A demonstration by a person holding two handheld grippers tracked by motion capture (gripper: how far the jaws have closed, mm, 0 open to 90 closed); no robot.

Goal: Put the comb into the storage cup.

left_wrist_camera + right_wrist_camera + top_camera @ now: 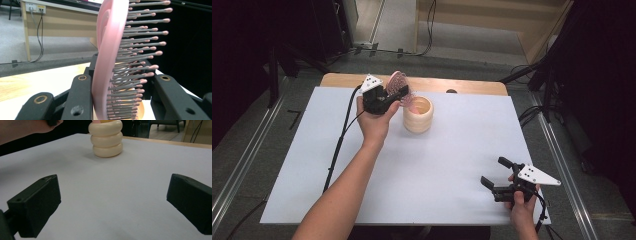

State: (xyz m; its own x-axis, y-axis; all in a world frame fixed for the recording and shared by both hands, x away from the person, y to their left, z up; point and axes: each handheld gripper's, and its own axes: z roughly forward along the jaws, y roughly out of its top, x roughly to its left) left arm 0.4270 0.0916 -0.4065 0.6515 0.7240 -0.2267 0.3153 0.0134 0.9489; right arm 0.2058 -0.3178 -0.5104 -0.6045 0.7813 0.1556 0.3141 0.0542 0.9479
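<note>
Left hand-held gripper (pixel 398 93) clenched on pink hairbrush (pixel 399 86), bristles facing cup. Hairbrush just left of cream ribbed cup (pixel 418 114), over its rim, handle end dipping toward cup opening. Cup upright on desk (pixel 437 165). Right hand-held gripper (pixel 496 177) released, nothing between jaws, well apart from cup.

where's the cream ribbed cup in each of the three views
High view: the cream cup stands above centre on the white table, just right of the left gripper.
Left gripper view: a sliver of its rim at the bottom, behind the pink hairbrush.
Right gripper view: top centre, far beyond the open jaws.
Shared landmark: the white table it stands on.
</note>
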